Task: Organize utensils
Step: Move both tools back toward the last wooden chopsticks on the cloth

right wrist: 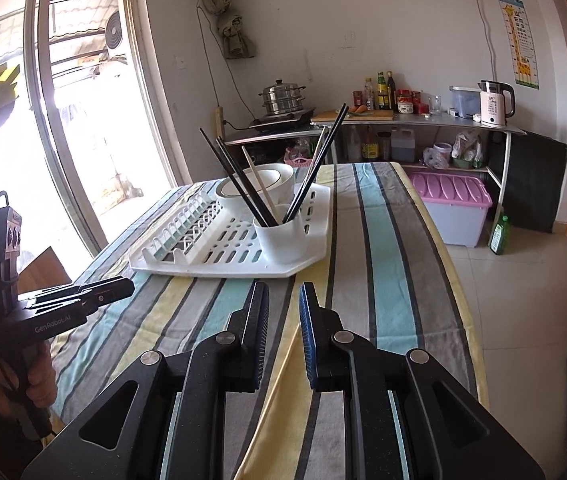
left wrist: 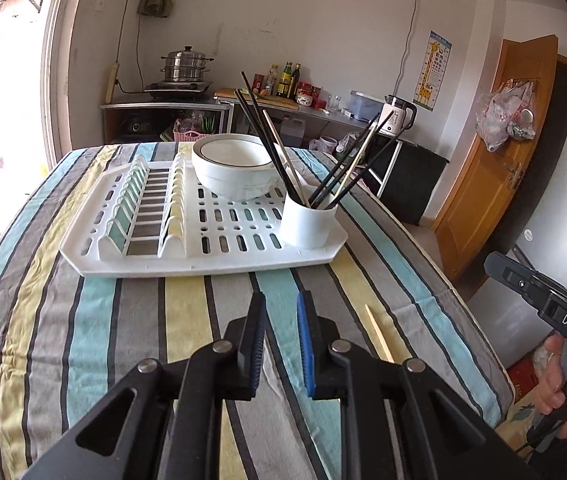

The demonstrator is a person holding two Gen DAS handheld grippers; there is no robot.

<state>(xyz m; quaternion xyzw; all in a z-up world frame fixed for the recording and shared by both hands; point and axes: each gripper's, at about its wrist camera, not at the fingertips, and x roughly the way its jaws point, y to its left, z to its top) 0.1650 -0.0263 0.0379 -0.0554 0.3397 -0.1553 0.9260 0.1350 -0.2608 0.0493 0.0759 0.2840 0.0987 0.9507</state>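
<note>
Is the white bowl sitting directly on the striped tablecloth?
No, the white bowl rests on the white drying rack, beside the chopstick cup.

**Plastic, cloth and steel around the table**

The tablecloth (left wrist: pixel 95 320) is woven cloth, matt and slightly rumpled, in soft stripes. On it the drying rack (left wrist: pixel 211 258) looks like smooth white plastic with a faint sheen, and the utensil cup (left wrist: pixel 307 224) matches it. The bowl (left wrist: pixel 231 168) is glazed ceramic, glossy at the rim. The dark chopsticks (left wrist: pixel 261 128) look smooth and semi-matt; the loose pale chopstick (left wrist: pixel 379 334) on the cloth looks like bare wood or bamboo. The left gripper (left wrist: pixel 281 316) is matt, faintly speckled black plastic with bright metal pivot pins and ribbed blue rubbery pads (left wrist: pixel 305 344); the right gripper (right wrist: pixel 283 304) is the same. The steamer pot (right wrist: pixel 282 98) is shiny steel, the door (left wrist: pixel 495 148) varnished wood.
</note>
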